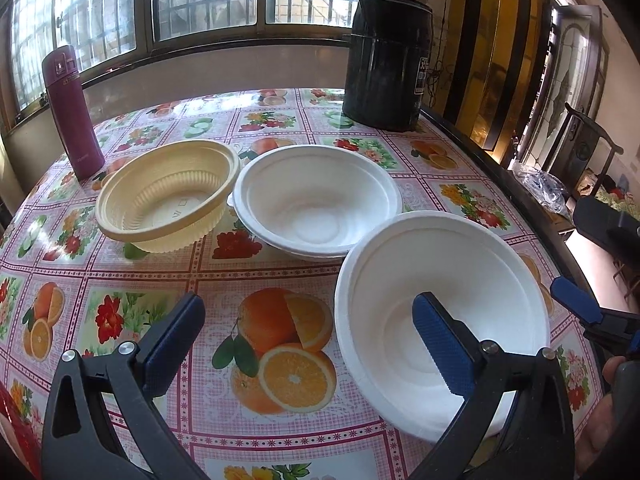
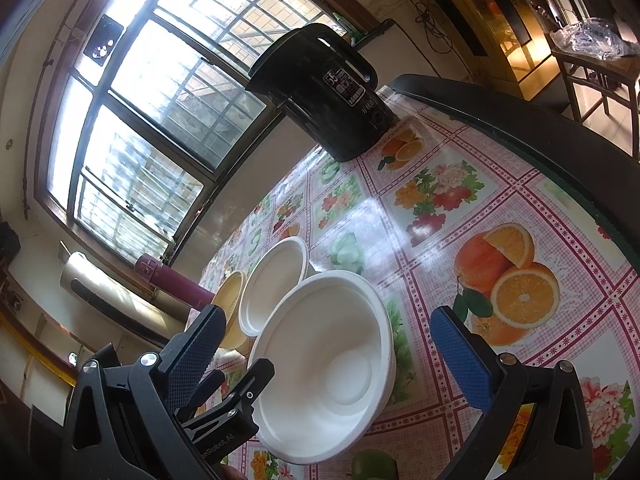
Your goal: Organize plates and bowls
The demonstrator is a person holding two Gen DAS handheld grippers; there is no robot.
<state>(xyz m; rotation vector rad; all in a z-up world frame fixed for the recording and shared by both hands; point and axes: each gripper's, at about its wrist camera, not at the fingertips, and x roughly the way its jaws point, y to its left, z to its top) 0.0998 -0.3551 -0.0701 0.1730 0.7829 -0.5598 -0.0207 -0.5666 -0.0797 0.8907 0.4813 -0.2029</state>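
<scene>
Three bowls stand on the fruit-pattern tablecloth [image 1: 280, 340]. A near white bowl [image 1: 452, 280] is at the right, a second white bowl [image 1: 316, 204] behind it, and a yellow ribbed bowl [image 1: 168, 196], tilted on another yellow one, at the left. My left gripper [image 1: 308, 336] is open; its right finger [image 1: 440, 344] is over the near bowl's inside. My right gripper [image 2: 328, 348] is open around the near white bowl [image 2: 332, 364], without touching it. The second white bowl [image 2: 276, 276] and the yellow bowl [image 2: 232, 296] lie beyond. My left gripper's finger [image 2: 236, 392] shows at that bowl's left rim.
A black kettle-like pot [image 1: 388, 64] stands at the table's far right by the window. A maroon flask [image 1: 72, 112] stands at the far left. The table's dark edge [image 1: 520, 184] runs along the right, with a chair [image 1: 584, 148] beyond. My right gripper's finger [image 1: 576, 306] shows at the right.
</scene>
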